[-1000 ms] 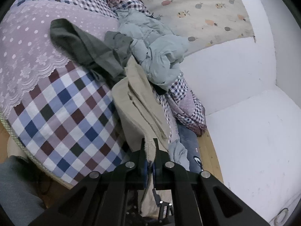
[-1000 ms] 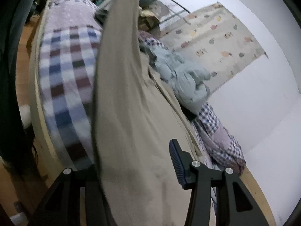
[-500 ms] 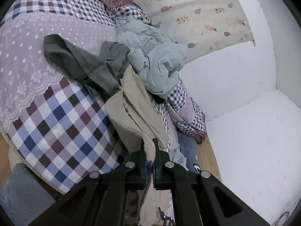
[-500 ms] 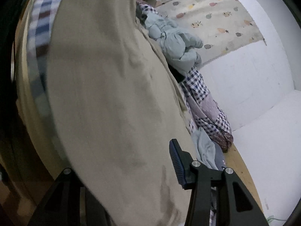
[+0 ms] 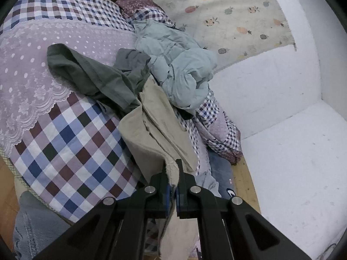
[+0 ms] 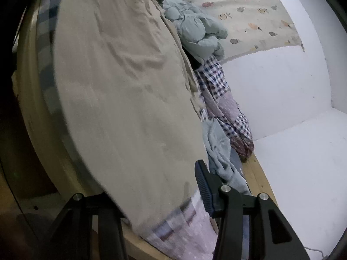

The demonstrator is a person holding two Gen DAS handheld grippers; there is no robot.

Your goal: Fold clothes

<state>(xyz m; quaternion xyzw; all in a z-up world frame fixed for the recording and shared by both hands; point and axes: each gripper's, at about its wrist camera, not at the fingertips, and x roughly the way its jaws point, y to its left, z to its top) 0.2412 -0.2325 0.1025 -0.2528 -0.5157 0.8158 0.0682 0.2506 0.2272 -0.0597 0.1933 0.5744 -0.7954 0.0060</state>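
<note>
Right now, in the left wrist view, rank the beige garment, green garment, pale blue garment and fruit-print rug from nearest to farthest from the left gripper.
1. Beige garment, clamped in the left gripper.
2. Green garment, up and left.
3. Pale blue garment, up and right; close to the green one.
4. Fruit-print rug, top right, farthest.

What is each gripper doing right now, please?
Left gripper: shut on the beige garment.
Right gripper: open, with the beige garment draped across the gap between its fingers.

Beige cotton garment, dark green crumpled garment, pale blue rumpled garment, a checked blue-maroon-lilac bedspread with a white-dotted lilac band, fruit-print cream hanging
</note>
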